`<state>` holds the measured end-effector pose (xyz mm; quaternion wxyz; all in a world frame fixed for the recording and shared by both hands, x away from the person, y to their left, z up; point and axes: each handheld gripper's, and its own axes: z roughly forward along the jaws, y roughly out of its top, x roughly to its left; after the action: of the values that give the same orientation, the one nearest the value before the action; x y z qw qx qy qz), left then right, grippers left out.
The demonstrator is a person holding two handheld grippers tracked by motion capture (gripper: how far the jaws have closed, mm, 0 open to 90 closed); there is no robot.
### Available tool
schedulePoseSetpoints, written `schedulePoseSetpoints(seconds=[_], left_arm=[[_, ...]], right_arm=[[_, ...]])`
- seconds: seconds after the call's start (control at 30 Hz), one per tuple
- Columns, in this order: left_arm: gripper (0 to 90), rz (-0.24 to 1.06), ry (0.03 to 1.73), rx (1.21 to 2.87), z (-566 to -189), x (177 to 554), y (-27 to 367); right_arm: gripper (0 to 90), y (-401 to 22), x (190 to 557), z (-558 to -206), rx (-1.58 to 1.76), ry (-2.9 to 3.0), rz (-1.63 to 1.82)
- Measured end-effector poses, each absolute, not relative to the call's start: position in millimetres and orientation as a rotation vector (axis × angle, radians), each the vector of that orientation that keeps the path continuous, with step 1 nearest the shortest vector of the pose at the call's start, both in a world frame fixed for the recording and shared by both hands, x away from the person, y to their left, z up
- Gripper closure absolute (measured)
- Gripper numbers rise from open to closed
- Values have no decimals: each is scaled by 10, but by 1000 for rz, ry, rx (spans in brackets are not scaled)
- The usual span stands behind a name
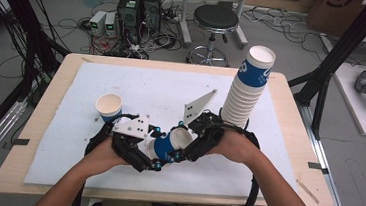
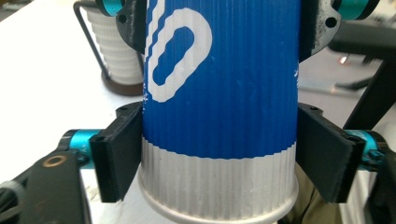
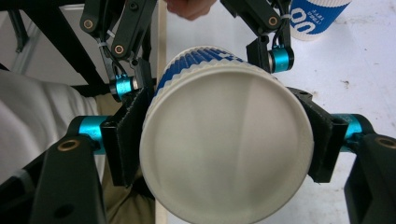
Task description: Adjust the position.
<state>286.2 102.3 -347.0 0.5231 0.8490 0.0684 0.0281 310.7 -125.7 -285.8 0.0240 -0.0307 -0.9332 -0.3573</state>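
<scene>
The table (image 1: 284,188) carries a white mat (image 1: 172,84), and your landmark on it is the tall cup stack (image 1: 245,93), which stands toward the far right of the mat.

Your two hands meet in front of the cup stack and to its left, near your edge of the mat. Farther left of the stack, well apart from it, a single cup (image 1: 109,107) stands upright with its mouth open.

The held cup (image 1: 170,144) is off the mat, lying on its side between your hands. Its long axis runs roughly level from hand to hand. The open mouth points up toward the foot of the stack and the base points away from it, toward your left hand. I cannot tell whether this is one cup or a nested pair.

Your left gripper (image 2: 223,154) has its jaws against both sides of the base end, where the blue gives way to the white band, and they look to be pinching it. Your right gripper (image 3: 224,140) is pressed onto the held cup at the mouth end, with a pad on either side just behind the rim.

So each hand owns one end, and both grips sit square across the same axis. Whatever you do next, I would judge it has to run straight along that line. Your right hand is the nearer one to the stack, and your left is the nearer one to the single cup.
</scene>
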Motion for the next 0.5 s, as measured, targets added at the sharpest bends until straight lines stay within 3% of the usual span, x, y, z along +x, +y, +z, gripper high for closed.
schedulePoseSetpoints(seconds=[0.1,0.5], left_arm=[[155,59,211,1943,-3520,2861,1067],[150,62,285,1695,-3645,2870,1255]], right_arm=[[277,-1295,3085,-2853,-111,-2889,-1155],[276,-1609,3099,-2995,-256,-2794,-1389]])
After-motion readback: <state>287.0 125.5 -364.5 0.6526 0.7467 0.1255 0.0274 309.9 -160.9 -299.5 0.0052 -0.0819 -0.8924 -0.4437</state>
